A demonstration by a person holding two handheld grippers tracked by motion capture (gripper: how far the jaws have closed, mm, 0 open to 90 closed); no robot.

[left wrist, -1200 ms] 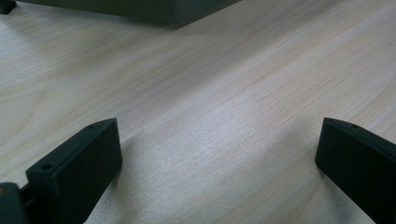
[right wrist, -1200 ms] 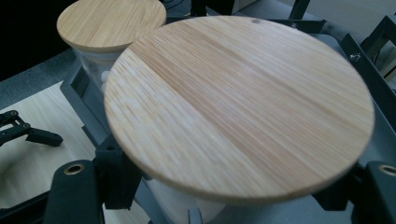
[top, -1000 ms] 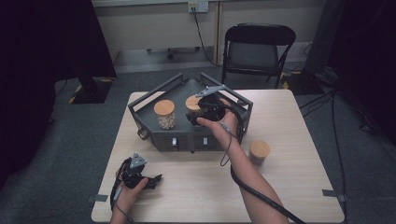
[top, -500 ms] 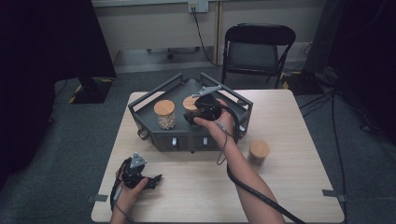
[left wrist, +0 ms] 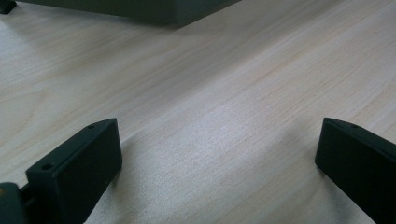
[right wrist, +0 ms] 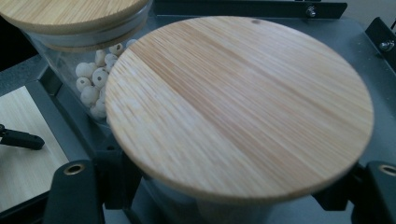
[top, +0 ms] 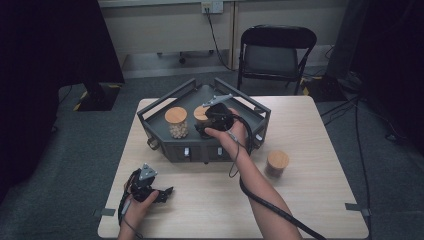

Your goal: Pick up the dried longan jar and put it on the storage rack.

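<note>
In the high view my right gripper (top: pixel 204 126) reaches into the dark grey tray (top: pixel 200 147) and is shut on a glass jar with a bamboo lid (top: pixel 200 113). Seen from the right gripper view, that lid (right wrist: pixel 238 102) spreads over my two jaws, whose fingers (right wrist: pixel 74 191) grip the glass below it. A second jar holding pale beads (right wrist: pixel 91 77) stands just to its left, also visible in the high view (top: pixel 176 122). My left gripper (top: pixel 164 193) rests on the table at the near left, open, with bare wood between its fingers (left wrist: pixel 84 158).
A third lidded jar (top: pixel 276 163) stands on the wooden table (top: pixel 310 130) to the right of the tray. The tray has raised rails around its sides. A folding chair (top: pixel 277 50) stands beyond the far edge.
My right gripper has shifted slightly to the left with the jar, closer to the beaded jar. The left gripper has stayed put.
</note>
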